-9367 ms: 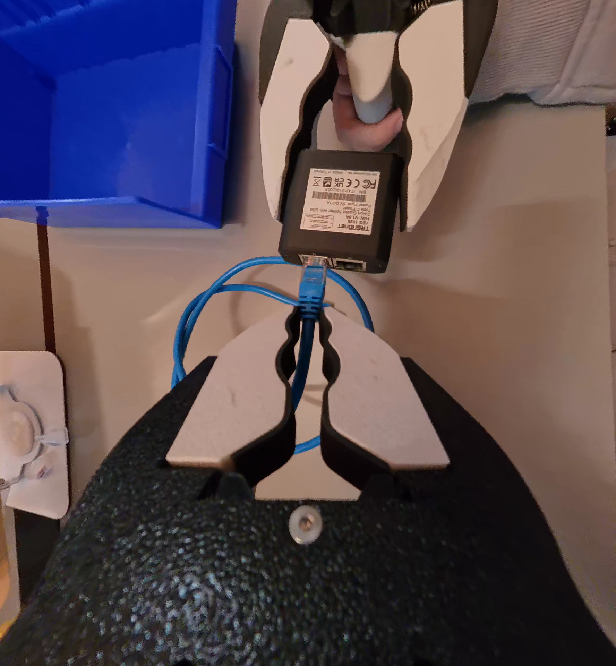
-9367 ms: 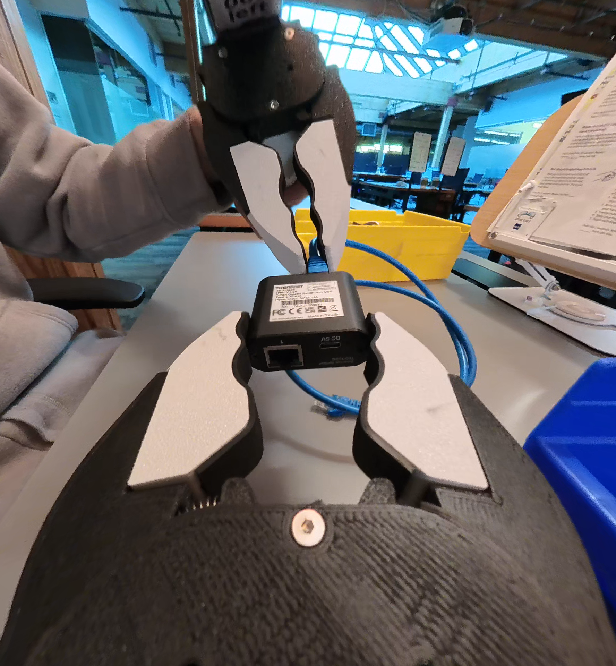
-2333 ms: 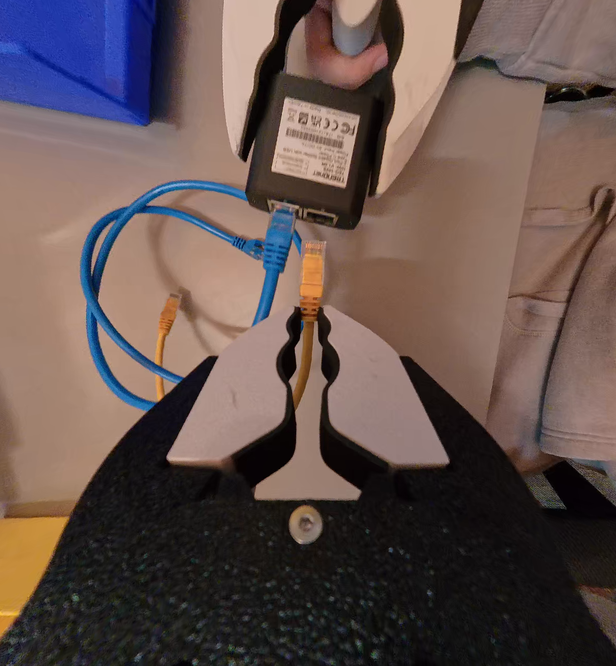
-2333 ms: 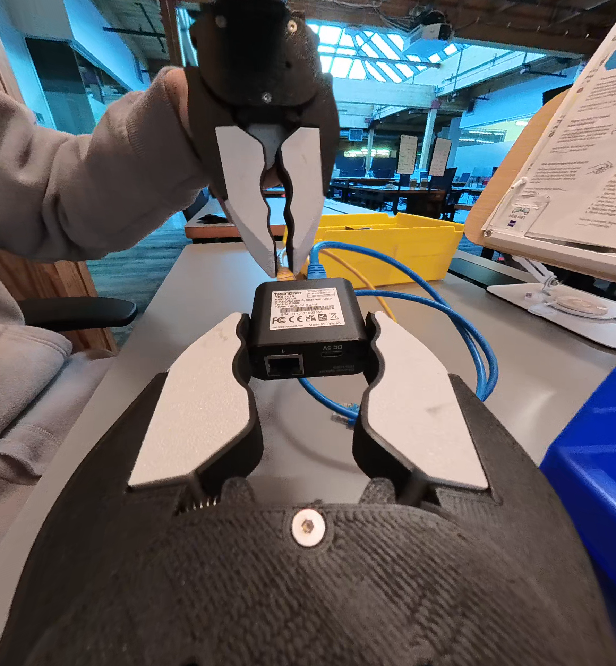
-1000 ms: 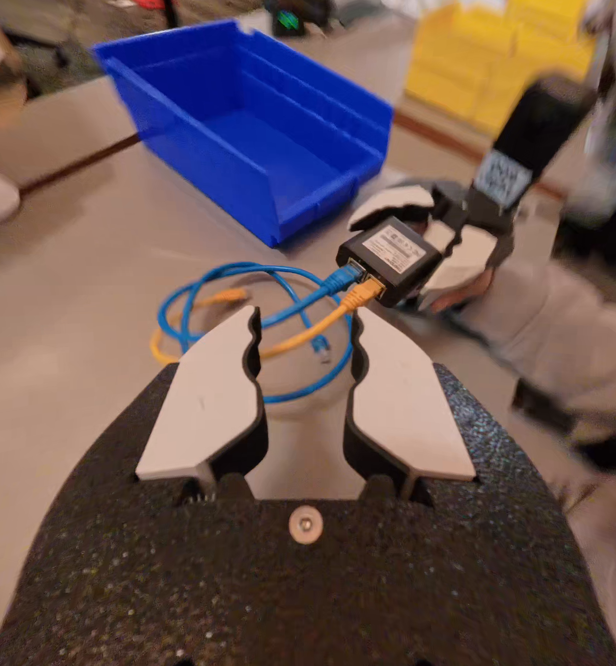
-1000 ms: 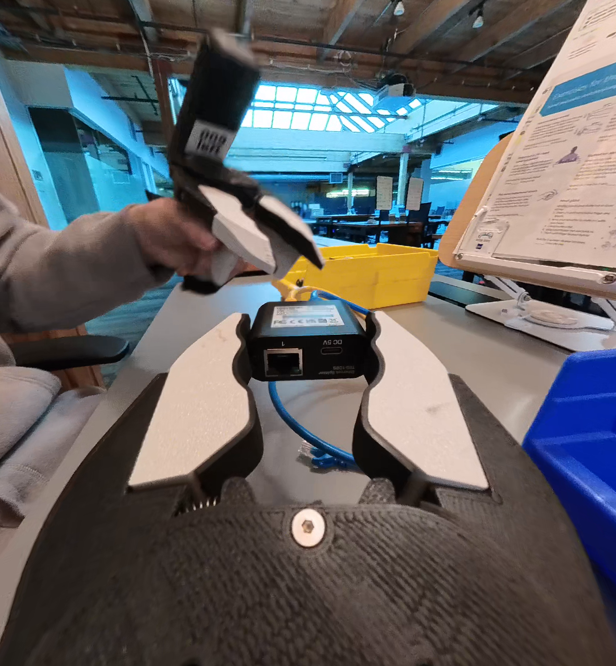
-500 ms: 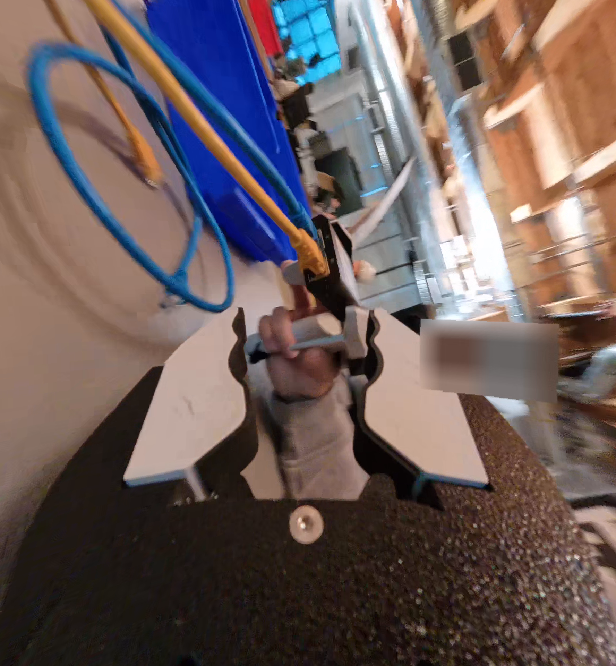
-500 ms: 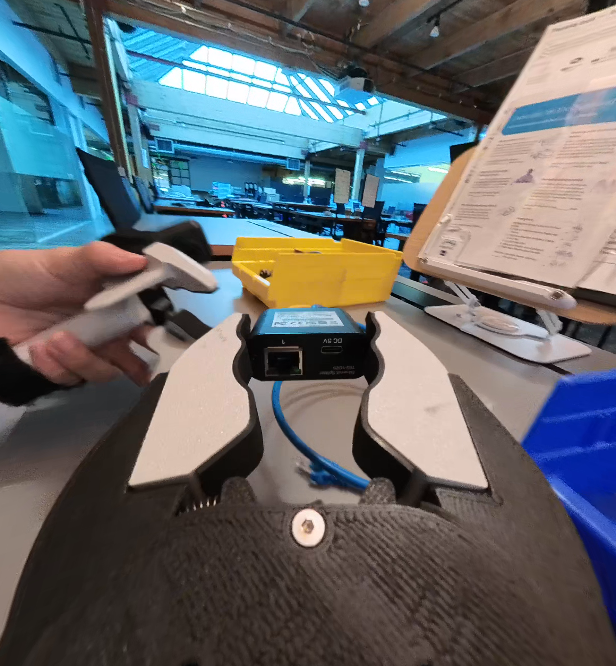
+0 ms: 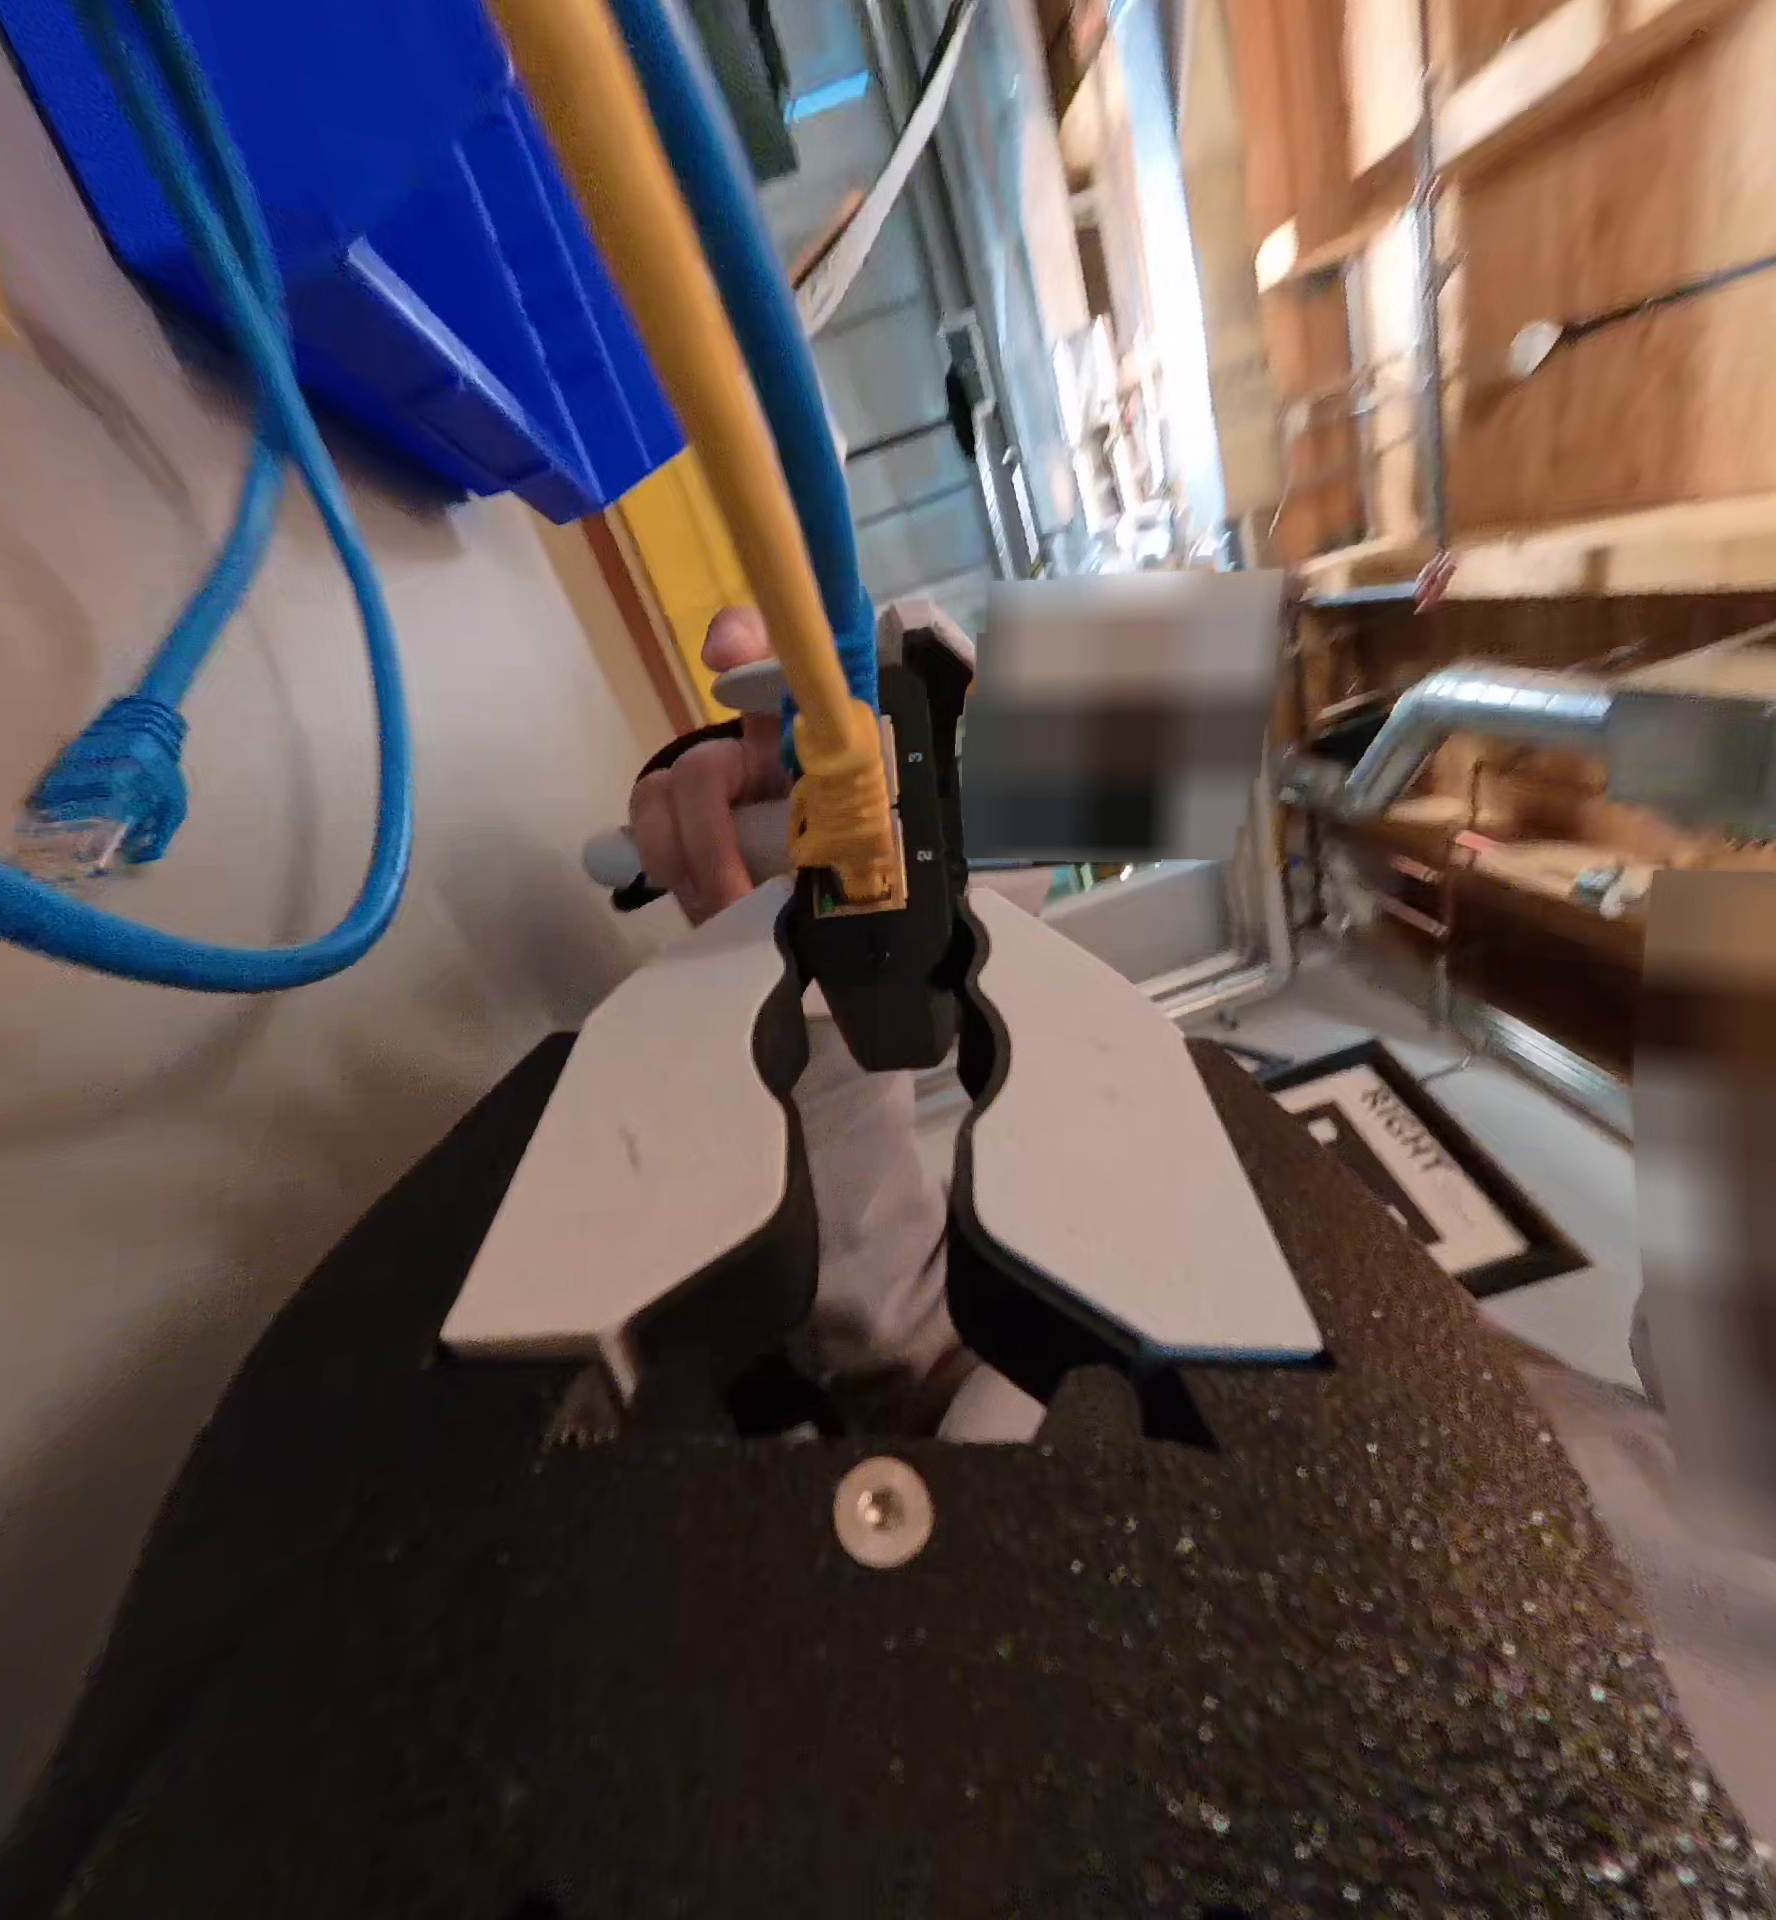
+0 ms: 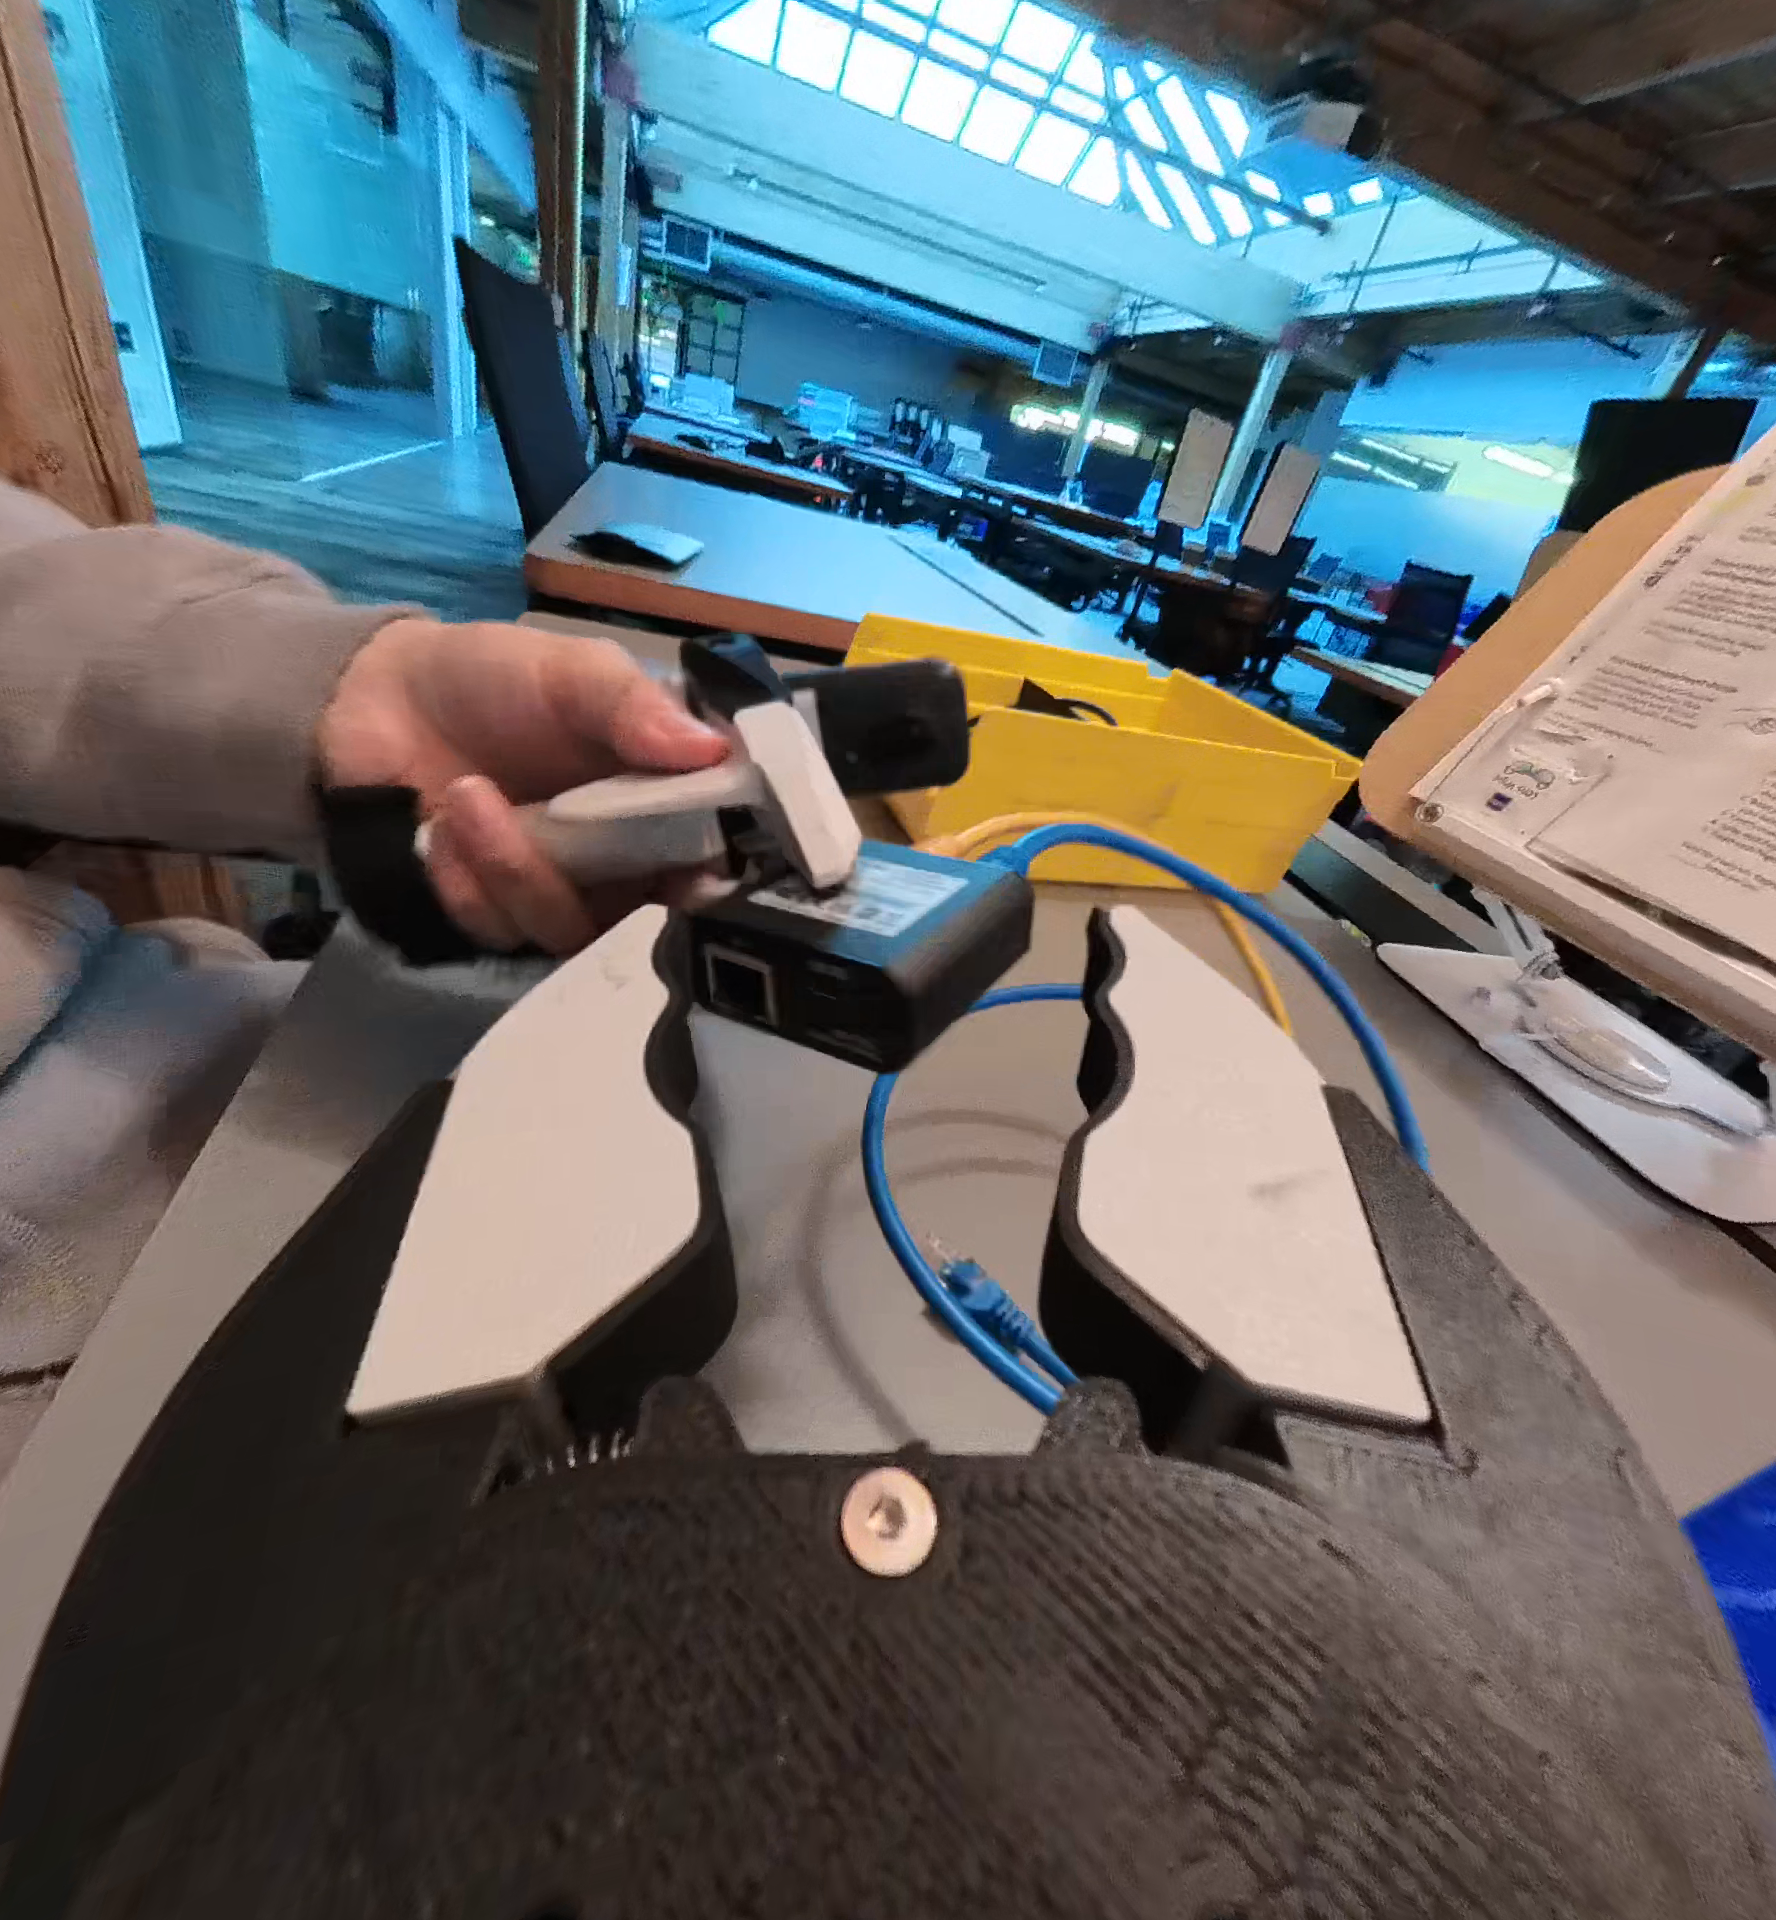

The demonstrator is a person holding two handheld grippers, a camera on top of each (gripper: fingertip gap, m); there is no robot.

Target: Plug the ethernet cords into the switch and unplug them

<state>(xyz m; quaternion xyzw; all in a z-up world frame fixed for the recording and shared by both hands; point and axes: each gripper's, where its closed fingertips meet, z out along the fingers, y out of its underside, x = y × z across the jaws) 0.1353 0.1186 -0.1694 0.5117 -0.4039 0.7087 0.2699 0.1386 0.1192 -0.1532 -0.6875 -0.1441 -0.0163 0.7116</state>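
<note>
The left tongs (image 9: pixel 879 977) are clamped on one end of the black switch (image 9: pixel 879 987), which is held above the grey surface (image 10: pixel 967 1164). In the right wrist view the left tongs (image 10: pixel 811 831) grip the switch (image 10: pixel 863 956) from its left, with one white finger lying across its labelled top. The right tongs (image 10: pixel 889 997) stand apart, their fingers on either side of the switch without touching it. A yellow cord (image 9: pixel 738 416) and a blue cord (image 9: pixel 759 260) are both plugged into the switch, side by side. The blue cord loops over the surface, and its free plug (image 10: pixel 977 1294) lies between the right tongs' fingers. A yellow bin (image 10: pixel 1123 758) sits beyond the switch, a blue bin (image 9: pixel 344 208) near the cords, and a document stand (image 10: pixel 1642 831) to the right.
</note>
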